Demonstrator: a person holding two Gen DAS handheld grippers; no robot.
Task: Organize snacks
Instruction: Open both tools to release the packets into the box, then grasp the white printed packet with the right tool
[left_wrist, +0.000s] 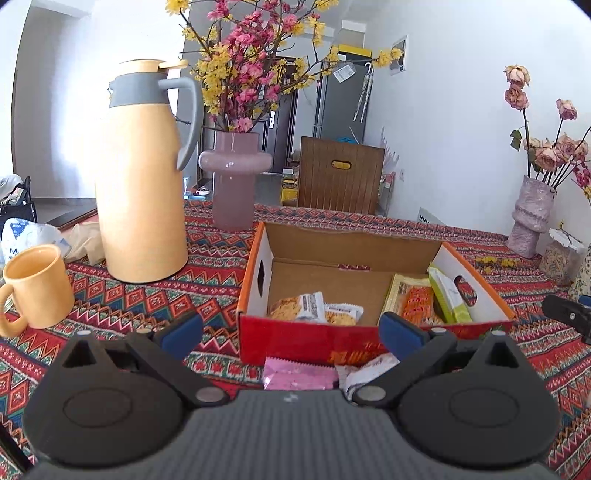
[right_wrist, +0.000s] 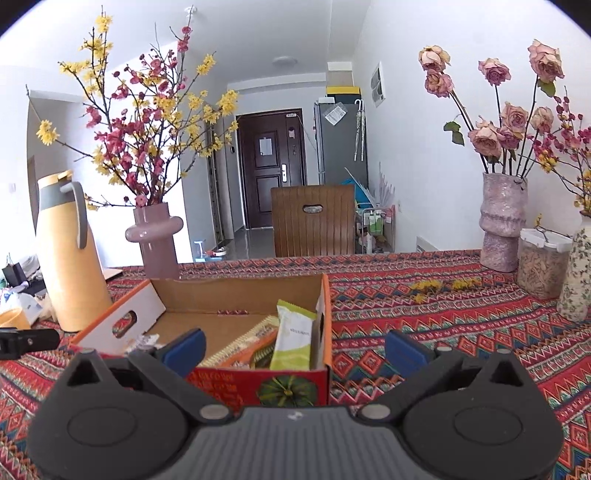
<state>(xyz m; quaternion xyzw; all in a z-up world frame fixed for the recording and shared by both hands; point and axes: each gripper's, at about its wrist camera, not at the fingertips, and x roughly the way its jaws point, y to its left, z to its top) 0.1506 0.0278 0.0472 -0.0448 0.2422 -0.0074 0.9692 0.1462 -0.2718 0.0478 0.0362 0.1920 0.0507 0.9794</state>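
Left wrist view: left gripper (left_wrist: 290, 334) is spread wide, holding nothing. One box (left_wrist: 255, 275) sits on the tablecloth (left_wrist: 147, 299) with four snack packs inside: two cookie packs (left_wrist: 295, 308) lying flat at left, an orange pack (left_wrist: 415, 301) and a green pack (left_wrist: 448, 295) propped on the right wall. Two more, a pink pack (left_wrist: 299, 376) and a white pack (left_wrist: 365, 373), lie outside in front.

Right wrist view: right gripper (right_wrist: 295, 350) also wide open, empty. The green one stands tilted, long axis upward.

The pink packet (left_wrist: 300, 376) and white wrapper (left_wrist: 365, 373) lie partly hidden behind the left gripper's body. The box's (left_wrist: 332, 343) front print is too blurred to read, and the mug's (left_wrist: 37, 286) handle is cut off at the picture's edge
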